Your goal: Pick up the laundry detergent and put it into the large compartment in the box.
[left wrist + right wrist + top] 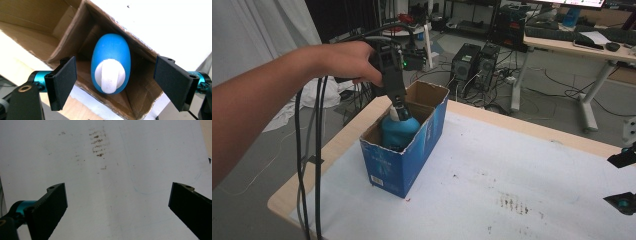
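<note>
A blue bottle (398, 131) with a white cap (396, 114) stands upright inside an open blue cardboard box (404, 165) near the table's left edge. My left gripper (399, 106) hangs straight above the cap, pointing down. In the left gripper view its jaws stand apart on either side of the bottle (111, 62), with the cap (110, 76) below them and untouched; my left gripper (115, 85) is open. My right gripper (623, 181) pokes in at the right edge of the table. In the right gripper view my right gripper (117, 207) is open wide over the bare white sheet.
A white sheet (492, 175) covers the wooden table (532, 127), with brown smudges (512, 204) toward the front right. Black cables (309, 160) hang from my left gripper past the table's left edge. Computer towers (474, 62) and a desk (572, 47) stand behind the table.
</note>
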`<state>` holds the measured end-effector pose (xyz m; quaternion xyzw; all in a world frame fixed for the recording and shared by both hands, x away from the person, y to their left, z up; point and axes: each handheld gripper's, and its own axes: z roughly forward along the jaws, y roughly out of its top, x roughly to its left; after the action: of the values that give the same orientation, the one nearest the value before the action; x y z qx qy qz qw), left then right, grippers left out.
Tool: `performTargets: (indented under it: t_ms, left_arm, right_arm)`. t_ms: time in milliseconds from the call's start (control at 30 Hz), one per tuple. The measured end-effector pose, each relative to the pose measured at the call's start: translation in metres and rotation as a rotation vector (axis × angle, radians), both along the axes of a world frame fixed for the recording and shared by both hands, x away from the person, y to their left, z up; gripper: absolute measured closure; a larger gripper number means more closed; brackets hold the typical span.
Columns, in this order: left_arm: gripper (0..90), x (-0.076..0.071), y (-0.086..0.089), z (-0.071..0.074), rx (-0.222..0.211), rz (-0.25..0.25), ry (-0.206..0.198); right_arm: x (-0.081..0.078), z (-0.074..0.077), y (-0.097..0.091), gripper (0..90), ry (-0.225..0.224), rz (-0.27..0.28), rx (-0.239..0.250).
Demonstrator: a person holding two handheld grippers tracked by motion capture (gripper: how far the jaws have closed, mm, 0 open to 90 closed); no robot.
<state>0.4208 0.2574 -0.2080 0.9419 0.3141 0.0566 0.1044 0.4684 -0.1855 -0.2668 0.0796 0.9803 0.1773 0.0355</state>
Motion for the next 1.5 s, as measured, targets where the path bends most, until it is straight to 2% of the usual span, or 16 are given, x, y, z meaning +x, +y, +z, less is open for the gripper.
performTargets:
  t_ms: [100, 233, 367, 433, 500, 600, 667, 800, 933, 1000, 1100, 1133, 1300, 1500]
  left_arm:
    - [18.8, -0.002, -0.004, 0.008, 0.017, 0.001, -0.054]
    - [18.8, -0.003, -0.012, 0.02, -0.011, -0.005, -0.073]
    - [18.8, -0.002, -0.021, 0.023, -0.03, -0.016, -0.071]
    - [18.8, -0.002, -0.027, 0.024, -0.026, -0.044, -0.073]
    - [18.8, -0.002, -0.035, 0.024, -0.018, -0.086, -0.053]
    - [18.8, -0.002, -0.049, 0.02, -0.013, -0.159, -0.03]
    - [18.8, -0.002, -0.058, 0.018, -0.014, -0.183, -0.023]
    - [18.8, 0.001, -0.076, 0.014, -0.04, -0.252, -0.007]
    - [18.7, 0.005, -0.089, 0.01, -0.046, -0.277, -0.006]
    - [14.6, 0.008, -0.096, 0.007, -0.046, -0.301, 0.003]
    - [14.0, 0.011, -0.103, 0.003, -0.043, -0.315, 0.006]
    - [11.0, 0.012, -0.106, 0.001, -0.035, -0.318, 0.01]
    - [1.9, 0.018, -0.118, -0.01, 0.027, -0.31, 0.011]
    - [1.8, 0.024, -0.128, -0.018, 0.029, -0.299, -0.007]
  right_arm:
    - [0.0, 0.0, -0.001, 1.1, 0.002, -0.007, -0.004]
    - [0.0, 0.001, -0.001, 1.1, -0.004, 0.0, 0.004]
    - [-0.001, 0.001, -0.001, 1.1, -0.01, 0.0, 0.009]
    - [-0.001, 0.002, -0.002, 1.1, -0.011, -0.003, 0.01]
    - [-0.002, 0.002, -0.003, 1.1, -0.012, -0.003, 0.009]
    - [-0.002, 0.002, -0.004, 1.1, -0.01, -0.008, 0.013]
    - [-0.002, 0.001, -0.005, 1.1, -0.011, -0.012, 0.013]
    - [-0.004, 0.001, -0.006, 1.1, -0.013, -0.014, 0.02]
    - [-0.005, 0.0, -0.007, 1.1, -0.011, -0.016, 0.021]
    - [-0.005, 0.0, -0.008, 1.1, -0.011, -0.015, 0.02]
    - [-0.005, -0.001, -0.009, 1.1, -0.011, -0.021, 0.023]
    - [-0.005, -0.001, -0.009, 1.1, -0.01, -0.022, 0.023]
    - [-0.005, -0.002, -0.01, 1.1, -0.006, -0.027, 0.027]
    - [-0.004, -0.004, -0.011, 1.1, -0.006, -0.026, 0.029]
